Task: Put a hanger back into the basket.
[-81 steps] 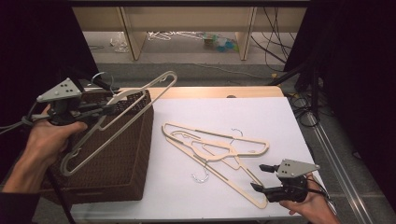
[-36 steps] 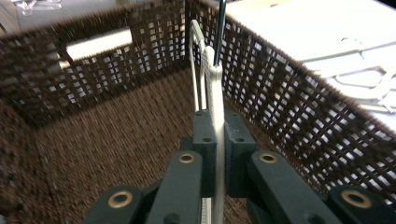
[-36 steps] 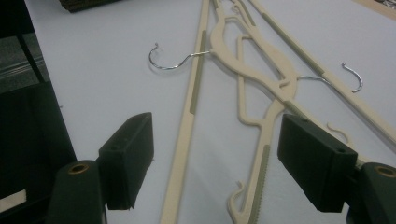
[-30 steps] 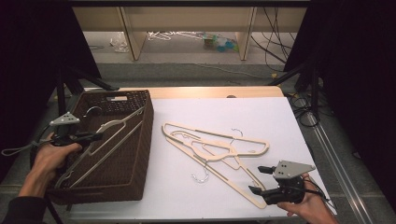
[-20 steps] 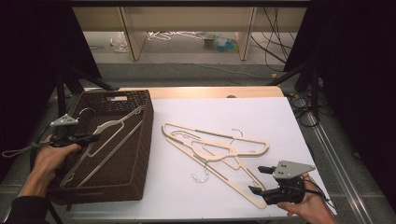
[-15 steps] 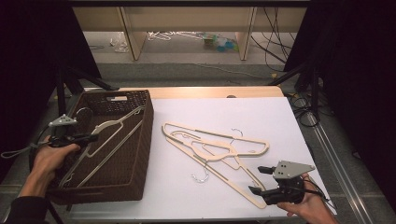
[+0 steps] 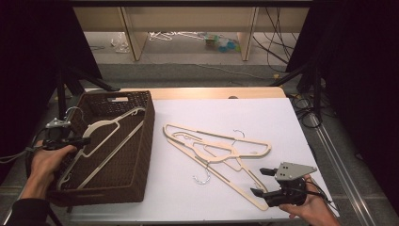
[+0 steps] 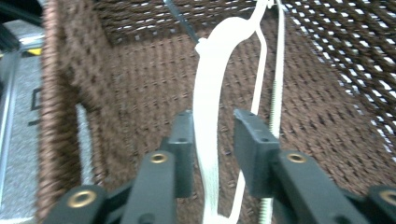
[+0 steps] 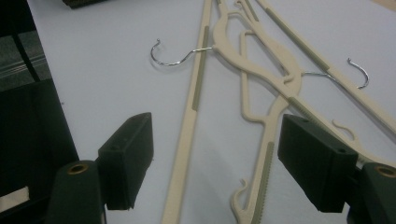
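Item: cream hanger in basket point(image 7: 101, 141). It lay inside the brown wicker basket point(image 7: 136, 155), tilted, its shoulder end toward the far-right rim and its lower bar running down toward the near-left corner. Its metal hook point(image 7: 71, 111) stood at the basket's left wall.

Item: left gripper point(image 7: 70, 140). Held in the left hand point(image 7: 44, 162) over the left rim of the basket. In the left gripper view the hanger's cream arm point(image 8: 208, 121) passed between the two black jaws. The jaws had just been opening and stood slightly apart from the arm, with a gap visible on the right side; the left pad sat very close to the plastic, and contact there could not be told. The woven basket wall point(image 8: 140, 74) formed the background.

Item: right gripper point(image 7: 263, 181). Held in the right hand point(image 7: 313, 212) at the near-right part of the desk point(image 7: 226, 110), which bore a white cover. Its jaws stood wide apart, clamped on nothing. In the right gripper view two cream bars of the loose hangers point(image 9: 261, 93) ran between the parted jaws, untouched by either pad.

Item: loose hangers on desk point(image 7: 219, 150). Several cream hangers lay overlapped in a flat pile right of the basket, well apart from it. One wire hook point(image 7: 202, 176) pointed toward the near edge, another point(image 7: 239, 133) toward the far side. The pile's near-right ends reached to the right gripper.
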Demonstrator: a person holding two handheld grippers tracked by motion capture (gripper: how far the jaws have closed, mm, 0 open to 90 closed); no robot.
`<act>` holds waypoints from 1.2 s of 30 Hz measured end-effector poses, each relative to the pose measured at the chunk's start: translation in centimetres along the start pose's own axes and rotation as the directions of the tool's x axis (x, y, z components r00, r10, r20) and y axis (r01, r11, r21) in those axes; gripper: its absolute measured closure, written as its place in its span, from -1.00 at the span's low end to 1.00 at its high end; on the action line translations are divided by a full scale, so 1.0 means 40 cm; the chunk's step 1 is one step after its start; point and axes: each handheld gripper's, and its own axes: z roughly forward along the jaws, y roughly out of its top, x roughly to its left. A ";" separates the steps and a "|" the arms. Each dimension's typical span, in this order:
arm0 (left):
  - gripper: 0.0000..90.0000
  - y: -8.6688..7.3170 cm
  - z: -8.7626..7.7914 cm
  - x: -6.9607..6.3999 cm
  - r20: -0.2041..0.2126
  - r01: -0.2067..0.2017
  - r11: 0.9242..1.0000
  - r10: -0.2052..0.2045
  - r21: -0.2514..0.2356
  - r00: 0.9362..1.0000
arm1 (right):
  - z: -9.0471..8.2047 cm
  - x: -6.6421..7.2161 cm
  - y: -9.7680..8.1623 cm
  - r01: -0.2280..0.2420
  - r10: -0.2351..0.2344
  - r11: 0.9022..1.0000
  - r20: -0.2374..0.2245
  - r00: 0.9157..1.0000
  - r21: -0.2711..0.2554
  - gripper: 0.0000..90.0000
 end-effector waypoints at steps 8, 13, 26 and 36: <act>0.23 0.002 -0.030 -0.018 -0.003 -0.008 0.998 0.008 -0.057 1.000 | 0.002 0.000 -0.001 -0.001 0.001 1.000 -0.002 1.000 0.003 -0.39; 0.07 0.017 -0.057 -0.081 0.044 -0.019 0.988 0.026 -0.151 0.999 | 0.002 0.001 -0.001 -0.003 0.003 1.000 -0.001 1.000 0.004 -0.39; -0.27 0.019 -0.137 -0.283 0.211 -0.065 0.945 0.138 -0.321 0.968 | 0.002 -0.001 -0.004 -0.012 0.012 1.000 -0.002 1.000 -0.003 -0.40; -0.47 -0.002 -0.150 -0.427 0.302 -0.100 0.915 0.230 -0.392 0.925 | 0.003 -0.004 -0.010 -0.023 0.023 0.999 0.000 1.000 -0.034 -0.54</act>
